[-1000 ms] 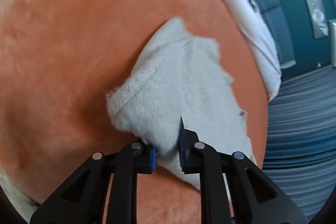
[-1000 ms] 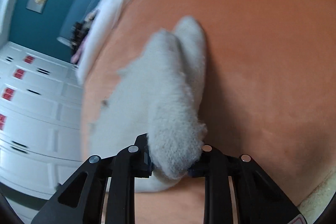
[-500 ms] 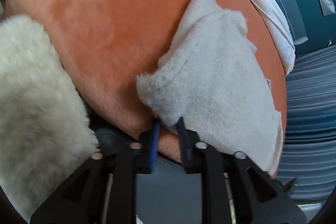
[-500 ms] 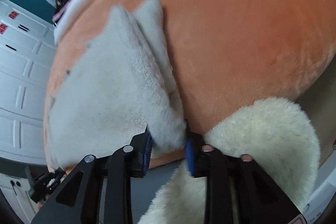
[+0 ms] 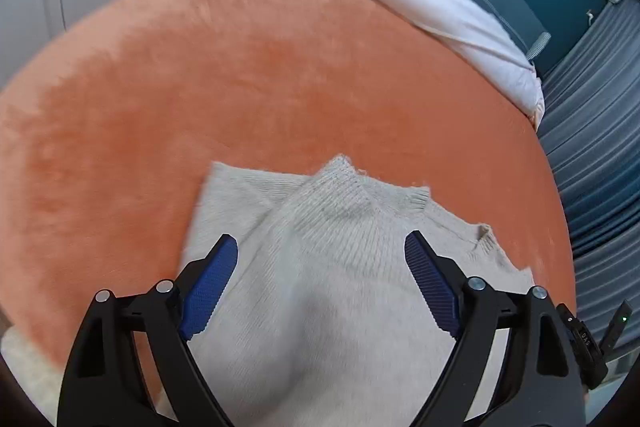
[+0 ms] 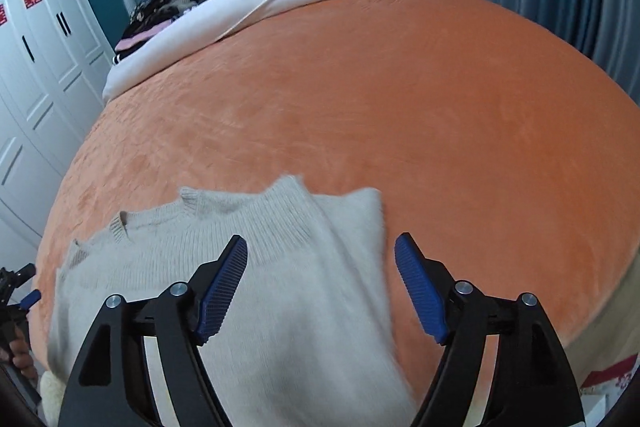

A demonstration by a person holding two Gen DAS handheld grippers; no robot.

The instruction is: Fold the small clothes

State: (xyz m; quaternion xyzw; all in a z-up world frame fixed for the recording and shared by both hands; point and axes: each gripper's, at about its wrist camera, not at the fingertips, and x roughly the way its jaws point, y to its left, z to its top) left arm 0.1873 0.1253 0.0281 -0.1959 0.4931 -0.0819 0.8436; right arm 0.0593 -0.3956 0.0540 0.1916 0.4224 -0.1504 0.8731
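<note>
Left wrist view: left tool [image 5: 320, 253], jaws opening and gripping nothing, hangs over a cream sweater [image 5: 332, 287] spread on the orange bed [image 5: 240, 67]. Right wrist view: right tool [image 6: 320, 251], jaws also opening, empty, above the sweater's right edge [image 6: 360, 227].

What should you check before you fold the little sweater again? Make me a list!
1. Left hand-held gripper let go: ok, jaws opening, pads not pressing the knit.
2. Right hand-held gripper let go: ok, jaws opening, nothing pinched.
3. Sweater lying on the orange blanket: ok.
4. Sleeve folded in over the body: ok on that side.
5. Near hem flat and even: cannot tell, hidden below both views.
6. Bare blanket beyond the sweater for the next fold: ok.
</note>
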